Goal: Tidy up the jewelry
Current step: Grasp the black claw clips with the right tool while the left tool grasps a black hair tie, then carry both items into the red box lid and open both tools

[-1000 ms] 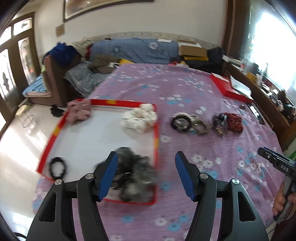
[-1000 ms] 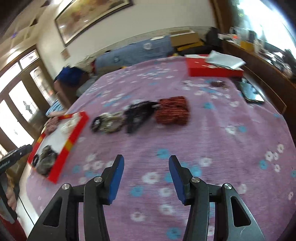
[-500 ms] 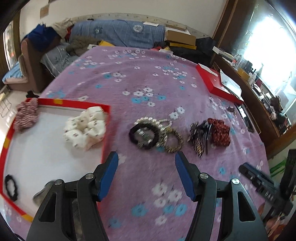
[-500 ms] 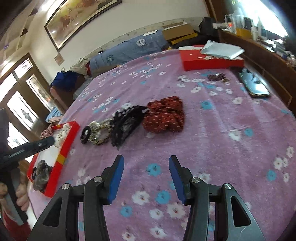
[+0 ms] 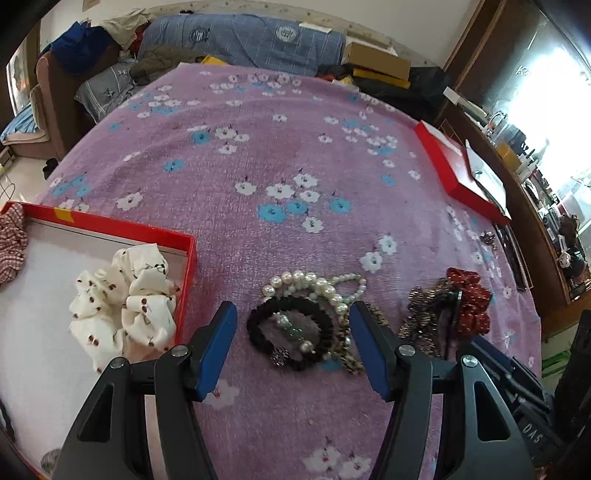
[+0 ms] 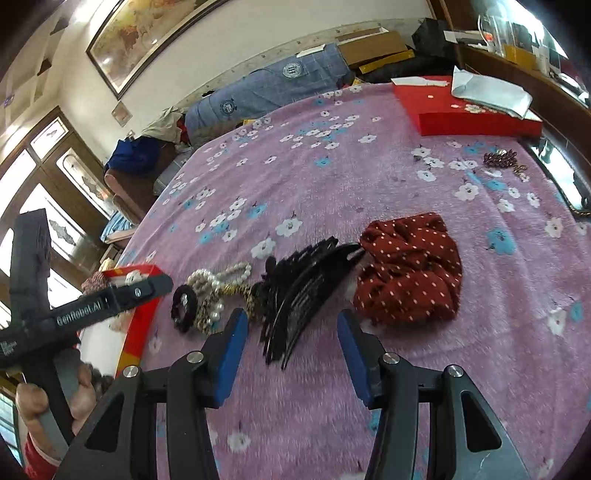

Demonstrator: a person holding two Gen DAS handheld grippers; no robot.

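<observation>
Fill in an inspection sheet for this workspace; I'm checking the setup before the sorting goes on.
Surface: purple flowered blanket on a bed.
Job's things: red tray holding a white scrunchie and a checked scrunchie; on the blanket, black bracelet, pearl strands, black hair clip, red dotted scrunchie, small dark beads.
Clutter: red box with papers on it.
Grippers: left gripper open, above the bracelet; right gripper open, above the clip; neither holds anything.
Cables: nothing seen.
Surroundings: bedding and cardboard boxes at the far end, framed picture, crowded wooden shelf.
</observation>
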